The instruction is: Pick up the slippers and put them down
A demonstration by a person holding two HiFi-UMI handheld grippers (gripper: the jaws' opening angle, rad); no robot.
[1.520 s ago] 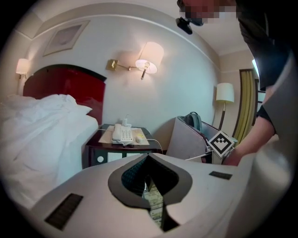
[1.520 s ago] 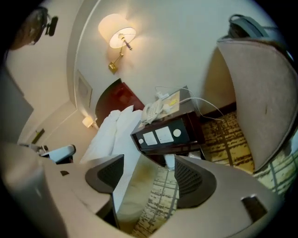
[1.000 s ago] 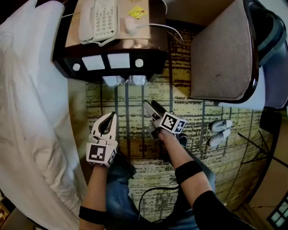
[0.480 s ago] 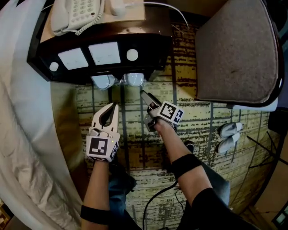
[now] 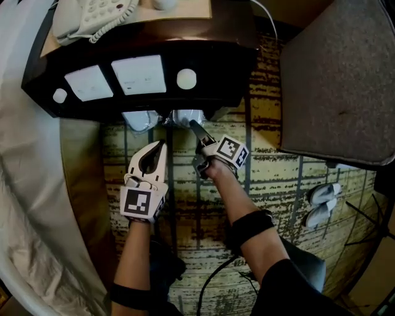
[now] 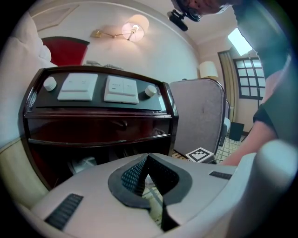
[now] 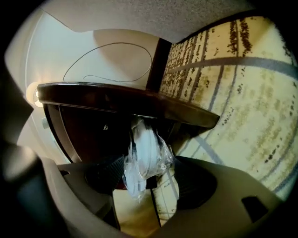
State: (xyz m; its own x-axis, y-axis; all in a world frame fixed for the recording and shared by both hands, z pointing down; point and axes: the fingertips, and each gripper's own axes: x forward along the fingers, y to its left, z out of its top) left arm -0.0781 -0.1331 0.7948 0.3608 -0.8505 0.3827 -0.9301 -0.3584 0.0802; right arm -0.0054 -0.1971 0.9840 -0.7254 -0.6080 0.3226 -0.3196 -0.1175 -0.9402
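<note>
Two plastic-wrapped pairs of white slippers lie on the carpet under the dark nightstand (image 5: 148,99): one package (image 5: 139,120) on the left, the other package (image 5: 186,116) on the right. My right gripper (image 5: 195,139) is turned on its side and open, its upper fingertip just short of the right package. In the right gripper view that wrapped package (image 7: 147,157) hangs ahead between the spread jaws of the right gripper (image 7: 149,180); no pad presses on it. My left gripper (image 5: 162,144) is shut and empty, pointing at the gap between the packages. The left gripper (image 6: 149,159) faces the nightstand front.
A bed with white linen (image 5: 31,203) runs along the left. A brown padded chair (image 5: 339,80) stands at the right, with another pair of white slippers (image 5: 323,204) on the carpet beside it. A phone (image 5: 92,15) sits on the nightstand. A black cable (image 5: 210,281) lies near my legs.
Both grippers have moved down and forward to the foot of the nightstand. The right gripper has rolled onto its side and its tip has come up to the right package.
</note>
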